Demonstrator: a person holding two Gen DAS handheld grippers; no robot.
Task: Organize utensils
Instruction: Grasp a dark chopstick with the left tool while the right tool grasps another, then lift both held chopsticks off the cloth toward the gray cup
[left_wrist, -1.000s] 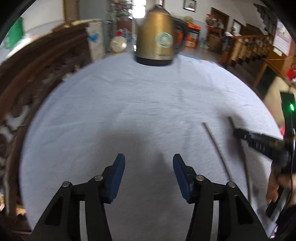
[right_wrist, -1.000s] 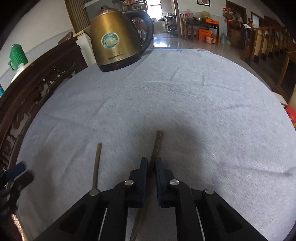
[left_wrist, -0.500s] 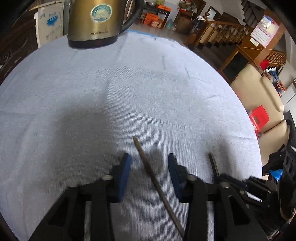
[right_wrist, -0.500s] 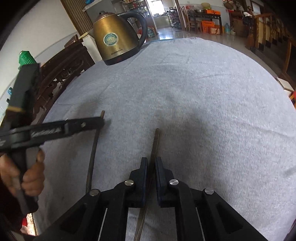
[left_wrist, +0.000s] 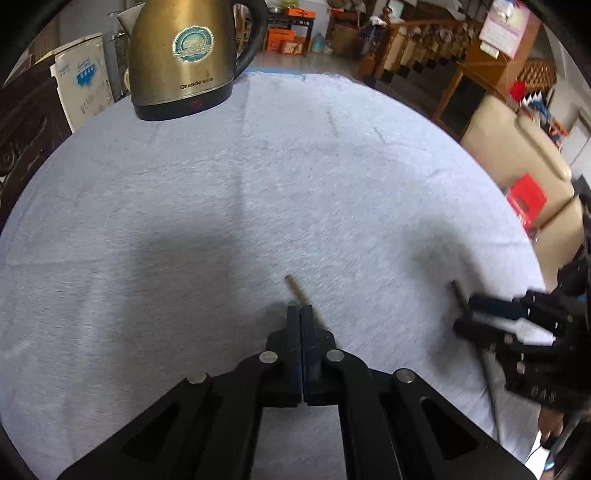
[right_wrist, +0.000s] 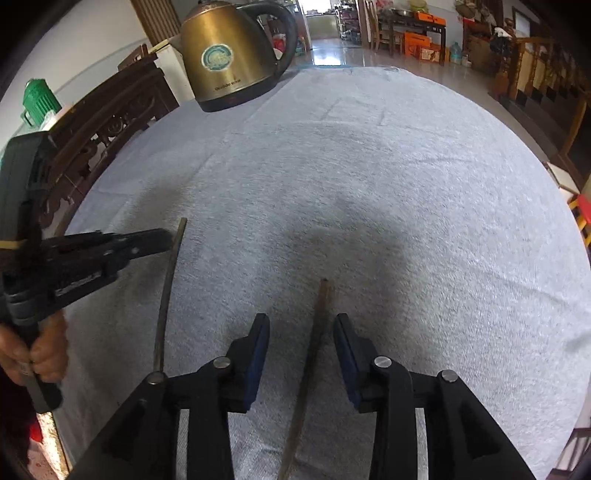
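We cannot see how much of the left chopstick (left_wrist: 295, 288) sits between the pads of our left gripper (left_wrist: 300, 312), whose jaws have just closed on it; only its tip pokes out. The kettle (left_wrist: 181, 55) stands closed, contents hidden. Our right gripper (right_wrist: 301, 332) has just been opening, letting go of the right chopstick (right_wrist: 317, 325), which lies loose between its fingers on the grey cloth (right_wrist: 406, 184).
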